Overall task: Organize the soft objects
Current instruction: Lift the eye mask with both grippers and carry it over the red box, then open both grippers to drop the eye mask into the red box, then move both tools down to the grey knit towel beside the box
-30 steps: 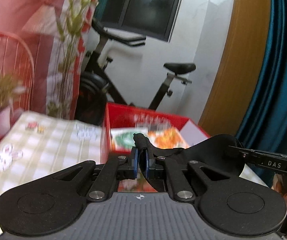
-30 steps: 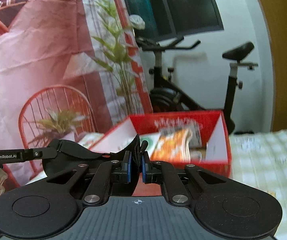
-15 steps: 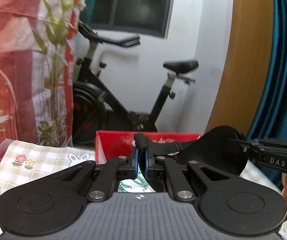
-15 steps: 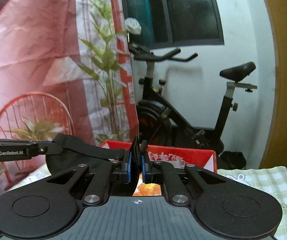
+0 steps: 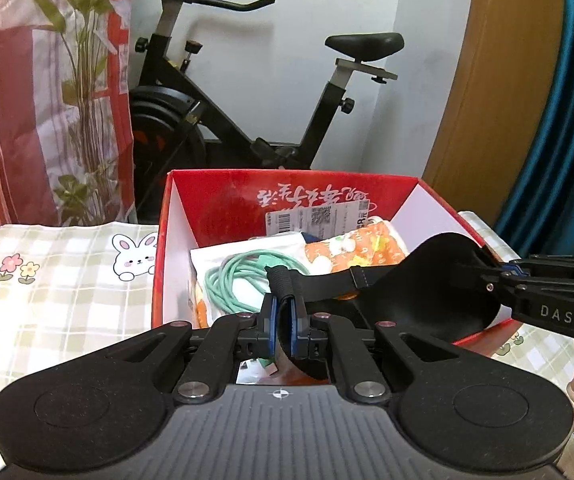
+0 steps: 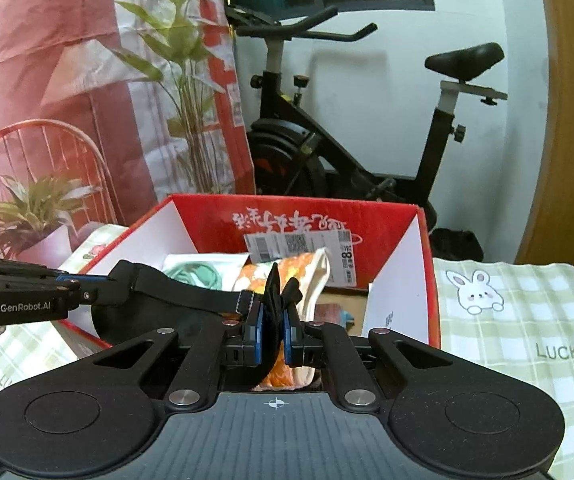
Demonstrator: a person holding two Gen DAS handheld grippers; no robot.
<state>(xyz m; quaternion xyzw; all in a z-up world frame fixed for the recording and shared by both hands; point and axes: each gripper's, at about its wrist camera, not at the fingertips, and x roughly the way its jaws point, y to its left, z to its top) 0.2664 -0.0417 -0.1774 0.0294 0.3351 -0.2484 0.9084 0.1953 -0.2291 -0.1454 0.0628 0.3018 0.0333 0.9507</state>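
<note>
Both grippers are now tipping lower over the red box (image 5: 223,196) than a second ago, so its contents, earlier partly hidden behind the jaws, are showing in full. Going left to right in the left wrist view, the checked bunny tablecloth (image 5: 67,280) is lying bare on the near left, and the box is sitting beside it with a green cable (image 5: 231,276) in a clear bag on its left side and an orange printed cloth (image 5: 359,248) to the right of that. The left gripper (image 5: 283,320) is clamping shut on the strap end of a black eye mask (image 5: 427,292), which is hanging stretched above the near right part of the box. The right gripper (image 5: 503,268) is pinching the mask's padded far edge at the right, jaws closed on it. In the right wrist view the same mask (image 6: 159,300) is spanning from the left gripper (image 6: 103,280) across to the right gripper (image 6: 273,332), over the open box (image 6: 423,280). Judging from this, several soft items are already lying inside, and the mask is being carried in but is not yet set down; lowering and releasing it seems to be what is left.
</note>
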